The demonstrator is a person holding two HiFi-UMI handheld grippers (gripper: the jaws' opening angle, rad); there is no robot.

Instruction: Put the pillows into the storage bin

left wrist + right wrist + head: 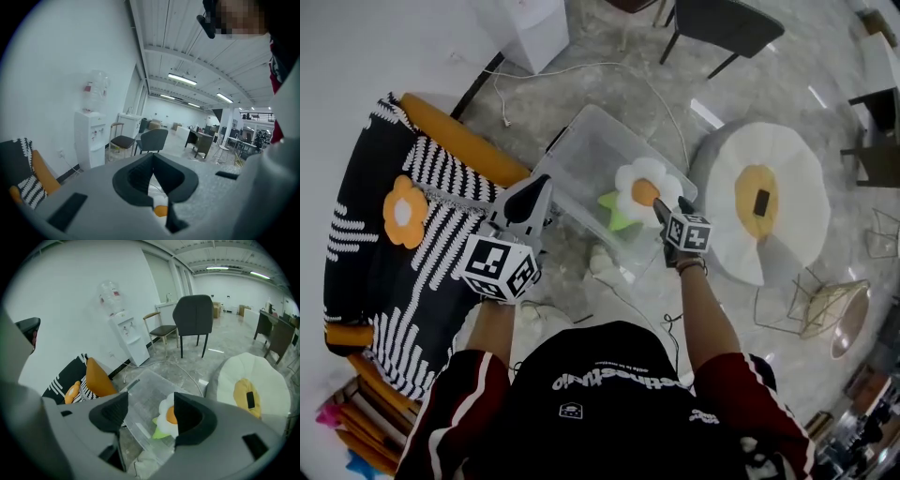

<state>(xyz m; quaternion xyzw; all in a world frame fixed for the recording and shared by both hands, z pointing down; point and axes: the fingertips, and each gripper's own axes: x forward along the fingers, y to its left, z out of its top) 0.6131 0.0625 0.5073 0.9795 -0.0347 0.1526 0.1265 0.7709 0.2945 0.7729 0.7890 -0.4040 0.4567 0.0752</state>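
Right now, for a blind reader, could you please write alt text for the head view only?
Seen from above, a person holds the open right tongs over a white flower-shaped pillow with an orange centre lying in a clear plastic storage bin. The left tongs, shut, hang beside a black-and-white striped sofa bearing an orange flower pillow.

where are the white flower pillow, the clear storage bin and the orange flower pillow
white flower pillow (644, 191), head view, on its orange centre
clear storage bin (591, 157), head view, on its bare bottom
orange flower pillow (402, 214), head view, on its white centre
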